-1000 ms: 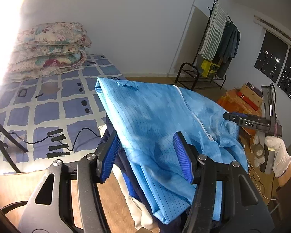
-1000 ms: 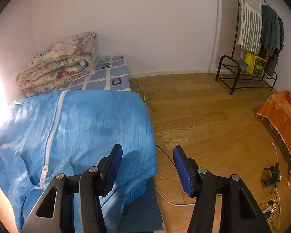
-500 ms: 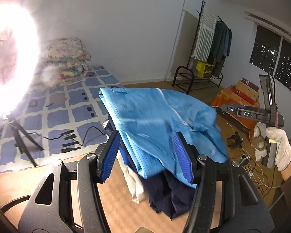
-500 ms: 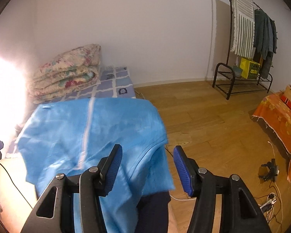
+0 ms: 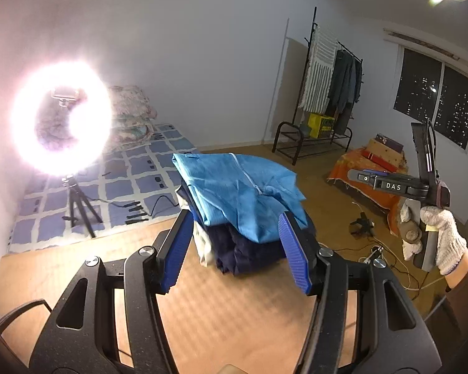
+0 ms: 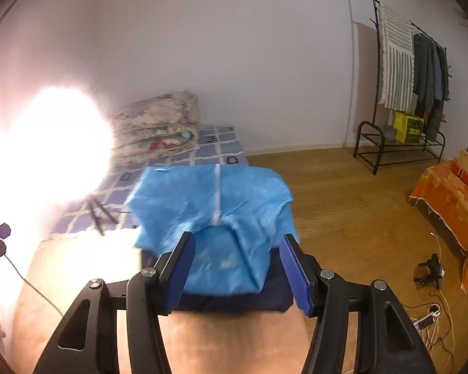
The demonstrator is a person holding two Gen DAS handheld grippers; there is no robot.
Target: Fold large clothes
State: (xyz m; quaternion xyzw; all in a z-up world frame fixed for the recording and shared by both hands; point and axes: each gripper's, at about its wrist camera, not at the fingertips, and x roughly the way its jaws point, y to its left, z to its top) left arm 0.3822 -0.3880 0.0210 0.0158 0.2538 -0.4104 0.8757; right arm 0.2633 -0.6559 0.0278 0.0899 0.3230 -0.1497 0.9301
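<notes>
A folded light-blue zip garment lies on top of a stack with a navy garment and a white one on the wooden table. It also shows in the right wrist view, over the navy piece. My left gripper is open and empty, back from the stack. My right gripper is open and empty just before the stack; it shows in the left wrist view, held in a gloved hand off the table's right side.
A bright ring light on a tripod stands left of the table. A checked mattress with folded quilts lies behind. A clothes rack, an orange-covered box pile and floor cables are to the right.
Both grippers have pulled back and up from the blue garment, which now rests folded on the stack. The ring light has come into view at the left.
</notes>
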